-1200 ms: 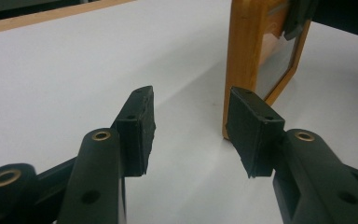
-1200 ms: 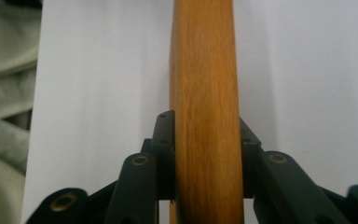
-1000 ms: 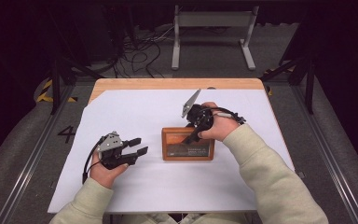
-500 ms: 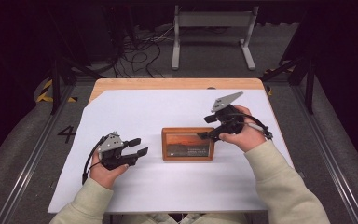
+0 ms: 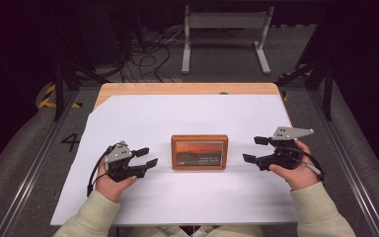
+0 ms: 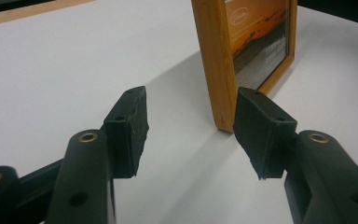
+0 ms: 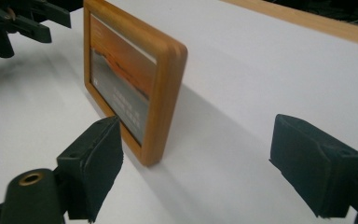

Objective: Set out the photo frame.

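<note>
High view: a wooden picture frame stands near the middle of a white sheet that covers most of a wooden table. It holds a sunset print with small lettering too fine to read. The left gripper, held in the person's left hand, hovers just beside the frame's left edge, jaws apart and empty; they have just been opening a little further. The right gripper, in the right hand, lies near the frame's right edge but apart from it, jaws spread wide with nothing between the pads; they too have just been opening. A cable loops from the left gripper.

Left gripper view: the frame stands ahead, its near corner close to one black jaw; whether they touch cannot be told. Right gripper view: the frame stands upright ahead on the sheet.

Beyond the table: a grey metal stand and tangled floor cables. Nothing lies between either gripper and the frame.
</note>
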Tool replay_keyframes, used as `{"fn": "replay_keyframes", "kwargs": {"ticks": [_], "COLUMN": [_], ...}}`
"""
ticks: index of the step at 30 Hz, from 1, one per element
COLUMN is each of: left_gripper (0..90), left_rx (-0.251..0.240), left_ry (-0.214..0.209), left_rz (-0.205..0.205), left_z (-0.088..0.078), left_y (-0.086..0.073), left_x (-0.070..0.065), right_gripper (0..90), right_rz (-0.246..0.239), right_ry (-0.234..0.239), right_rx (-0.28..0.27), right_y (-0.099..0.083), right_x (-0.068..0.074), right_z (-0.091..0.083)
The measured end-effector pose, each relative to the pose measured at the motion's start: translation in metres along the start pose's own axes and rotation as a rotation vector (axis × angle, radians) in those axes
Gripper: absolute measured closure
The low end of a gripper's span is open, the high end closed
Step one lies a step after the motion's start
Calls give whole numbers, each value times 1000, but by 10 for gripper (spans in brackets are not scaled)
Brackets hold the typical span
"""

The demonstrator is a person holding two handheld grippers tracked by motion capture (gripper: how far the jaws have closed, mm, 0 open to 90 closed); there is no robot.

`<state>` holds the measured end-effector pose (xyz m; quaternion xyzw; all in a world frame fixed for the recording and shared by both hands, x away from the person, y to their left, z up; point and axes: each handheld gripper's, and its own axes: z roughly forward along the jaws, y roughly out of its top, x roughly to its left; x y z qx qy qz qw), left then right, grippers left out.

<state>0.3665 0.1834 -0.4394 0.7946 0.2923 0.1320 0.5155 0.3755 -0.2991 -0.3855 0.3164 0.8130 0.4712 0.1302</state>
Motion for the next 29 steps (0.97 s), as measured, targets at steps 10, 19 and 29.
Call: {"fn": "replay_keyframes", "kwargs": {"ticks": [10, 19, 29], "left_gripper": [441, 440, 439], "left_rx": [-14, -6, -11], "left_ry": [5, 12, 13], "left_rz": [-10, -11, -17], "left_z": [-9, -6, -7], "left_y": [-3, -6, -7], "left_x": [2, 4, 4], "right_gripper": [155, 131, 118], "right_rz": [53, 45, 56], "right_ry": [-71, -192, -201], "right_rx": [-62, -53, -58], "right_y": [-44, -60, -58], "right_x": [-5, 1, 0], "right_z": [-4, 16, 17]}}
